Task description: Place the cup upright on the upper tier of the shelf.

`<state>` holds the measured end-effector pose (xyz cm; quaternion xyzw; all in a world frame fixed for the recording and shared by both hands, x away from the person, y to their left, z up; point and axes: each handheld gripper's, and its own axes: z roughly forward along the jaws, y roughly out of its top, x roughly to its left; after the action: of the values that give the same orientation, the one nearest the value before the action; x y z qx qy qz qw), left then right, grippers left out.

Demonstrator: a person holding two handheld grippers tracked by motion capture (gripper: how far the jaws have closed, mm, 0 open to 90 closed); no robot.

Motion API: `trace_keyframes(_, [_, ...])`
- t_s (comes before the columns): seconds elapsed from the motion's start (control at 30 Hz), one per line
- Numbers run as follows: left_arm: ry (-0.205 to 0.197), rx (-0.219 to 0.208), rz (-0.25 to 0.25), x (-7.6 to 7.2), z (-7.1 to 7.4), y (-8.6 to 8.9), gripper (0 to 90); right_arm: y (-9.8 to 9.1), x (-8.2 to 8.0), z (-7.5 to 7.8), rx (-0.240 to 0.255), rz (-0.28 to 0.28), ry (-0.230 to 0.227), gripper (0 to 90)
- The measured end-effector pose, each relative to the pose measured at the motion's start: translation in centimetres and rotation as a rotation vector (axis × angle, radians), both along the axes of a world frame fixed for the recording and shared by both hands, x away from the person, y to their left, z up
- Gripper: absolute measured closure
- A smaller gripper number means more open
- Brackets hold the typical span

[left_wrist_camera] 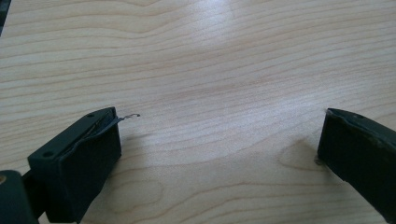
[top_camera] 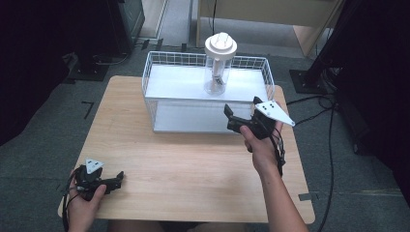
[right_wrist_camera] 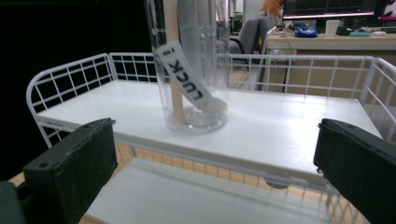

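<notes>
Clear plastic jar (right_wrist_camera: 196, 65), upper centre on the wire rack (top_camera: 154, 87), may topple if the right gripper's (top_camera: 244, 113) spread jaws strike it; left gripper (left_wrist_camera: 219, 154) jaws also apart.

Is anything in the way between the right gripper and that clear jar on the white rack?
Nothing visible. The right gripper, jaws open, faces the clear jar across the white rack's open front edge.

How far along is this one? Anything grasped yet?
Nothing grasped. The clear jar stands lidded on the wire rack's top shelf. The right gripper faces it, jaws open and empty. The left gripper rests open on the table. Reaching and gripping the jar remain.
</notes>
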<state>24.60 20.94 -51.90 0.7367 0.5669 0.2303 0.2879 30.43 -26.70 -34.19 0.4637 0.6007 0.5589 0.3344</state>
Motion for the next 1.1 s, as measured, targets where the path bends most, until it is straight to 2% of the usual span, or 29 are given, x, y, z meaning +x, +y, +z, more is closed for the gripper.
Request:
trace_keyframes(0.13, [-0.001,-0.001,0.001,0.0,0.0,0.0,0.0,-0.8,-0.7,-0.8,0.0,-0.011,0.013,0.0])
trace_keyframes(0.27, [0.001,-0.001,0.001,0.0,0.0,0.0,0.0,-2.3,-1.7,-2.4,-0.003,-0.047,0.032,0.0])
trace_keyframes(0.4, [-0.001,0.0,0.0,0.0,0.0,0.0,0.0,-3.4,-2.1,-3.8,-0.033,-0.085,0.049,0.0])
trace_keyframes(0.5, [-0.001,-0.003,0.002,0.0,0.0,0.0,0.0,-4.1,-2.4,-4.6,-0.023,-0.102,0.064,0.0])
trace_keyframes(0.57, [0.001,-0.001,0.001,0.0,0.0,0.0,0.0,-5.2,-2.9,-5.7,-0.014,-0.128,0.081,0.0])
trace_keyframes(0.8, [0.001,-0.001,0.001,0.0,0.0,0.0,0.1,-7.0,-4.0,-7.5,0.0,-0.163,0.114,0.0])
trace_keyframes(0.83, [0.0,-0.001,0.001,0.0,0.0,0.0,0.0,-7.6,-4.4,-8.1,-0.005,-0.181,0.121,0.0])
trace_keyframes(0.87, [0.0,-0.001,0.001,0.0,0.0,0.0,0.0,-7.6,-4.4,-8.1,-0.005,-0.181,0.121,0.0])
trace_keyframes(0.9, [0.0,-0.001,0.001,0.0,0.0,0.0,0.0,-8.1,-4.7,-8.8,-0.03,-0.202,0.128,0.0])
trace_keyframes(0.93, [0.0,-0.001,0.001,0.0,0.0,0.0,0.0,-8.2,-4.9,-9.0,-0.034,-0.208,0.133,0.0])
trace_keyframes(1.07, [0.001,-0.001,0.0,0.0,0.0,0.0,0.0,-8.9,-5.4,-10.1,-0.036,-0.224,0.151,0.0])
trace_keyframes(1.1, [0.001,-0.001,0.0,0.0,0.0,0.0,0.0,-9.4,-5.9,-10.7,-0.027,-0.238,0.169,0.0])
